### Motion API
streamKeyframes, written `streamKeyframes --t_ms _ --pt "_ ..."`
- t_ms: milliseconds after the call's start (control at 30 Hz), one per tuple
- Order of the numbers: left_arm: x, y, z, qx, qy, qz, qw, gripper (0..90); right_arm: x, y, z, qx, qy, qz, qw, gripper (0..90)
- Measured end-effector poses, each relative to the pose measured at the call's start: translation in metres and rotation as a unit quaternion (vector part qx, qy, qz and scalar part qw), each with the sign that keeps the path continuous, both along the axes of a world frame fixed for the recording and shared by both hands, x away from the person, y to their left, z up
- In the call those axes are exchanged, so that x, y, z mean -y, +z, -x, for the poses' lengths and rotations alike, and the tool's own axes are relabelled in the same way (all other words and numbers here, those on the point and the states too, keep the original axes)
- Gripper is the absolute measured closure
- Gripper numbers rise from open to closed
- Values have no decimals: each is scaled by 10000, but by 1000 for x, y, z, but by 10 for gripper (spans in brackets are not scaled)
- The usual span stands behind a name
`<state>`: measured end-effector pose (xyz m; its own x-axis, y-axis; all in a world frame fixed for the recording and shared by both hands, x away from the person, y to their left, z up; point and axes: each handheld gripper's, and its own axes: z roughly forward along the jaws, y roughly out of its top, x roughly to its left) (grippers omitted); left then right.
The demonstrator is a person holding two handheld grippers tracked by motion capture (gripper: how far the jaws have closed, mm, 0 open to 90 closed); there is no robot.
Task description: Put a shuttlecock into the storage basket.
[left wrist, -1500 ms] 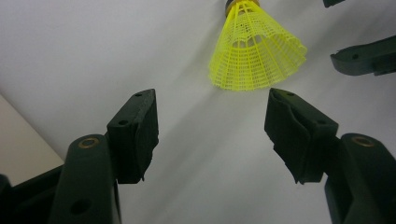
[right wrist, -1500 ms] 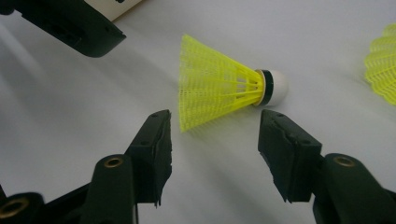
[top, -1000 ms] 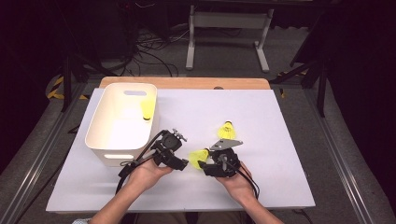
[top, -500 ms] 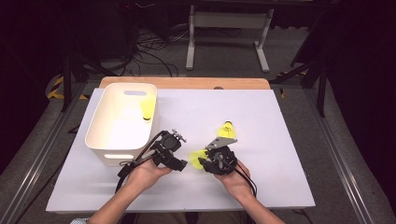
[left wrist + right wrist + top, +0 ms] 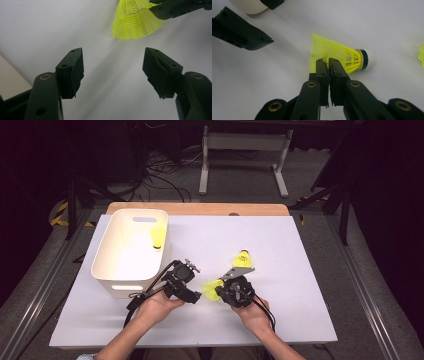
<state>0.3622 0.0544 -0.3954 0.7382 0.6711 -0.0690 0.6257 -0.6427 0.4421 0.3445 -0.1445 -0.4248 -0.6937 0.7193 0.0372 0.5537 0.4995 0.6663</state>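
A yellow shuttlecock (image 5: pixel 342 53) with a white cork tip lies on the white table near the front middle. My right gripper (image 5: pixel 326 62) has just been closing and its jaws now pinch the edge of the mesh skirt. From above, this gripper (image 5: pixel 220 292) holds the shuttlecock (image 5: pixel 211 289) low over the table. My left gripper (image 5: pixel 113 53) stands open just to the left, its jaws wide with nothing between them, and the yellow skirt (image 5: pixel 136 22) lies a little ahead of it. In the high view the left gripper (image 5: pixel 194 296) points at the shuttlecock.
A white bin (image 5: pixel 102 265) stands at the table's left with one yellow shuttlecock (image 5: pixel 158 237) inside by its far right wall. Another yellow shuttlecock (image 5: pixel 243 258) lies on the table just beyond my right gripper. A wooden strip (image 5: pixel 200 208) runs along the far edge.
The right gripper's jaws have closed onto the shuttlecock's skirt. Both hands have stayed where they were, and the left gripper's jaws are as wide as before.
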Motion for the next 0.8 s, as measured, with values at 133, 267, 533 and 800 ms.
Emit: streamKeyframes --t_ms 133,267,533,800 --pt "1 0 0 5 2 23 10000 342 2 1 1 60 -24 8 10000 898" --pt "1 1 0 -6 11 54 10000 337 4 2 1 141 -45 43 9999 900" --pt "3 7 0 94 -8 181 9998 336 9 10 2 289 -84 -13 9995 900" --pt "1 12 1 71 -3 334 9994 350 7 17 4 339 -10 -55 9994 900"
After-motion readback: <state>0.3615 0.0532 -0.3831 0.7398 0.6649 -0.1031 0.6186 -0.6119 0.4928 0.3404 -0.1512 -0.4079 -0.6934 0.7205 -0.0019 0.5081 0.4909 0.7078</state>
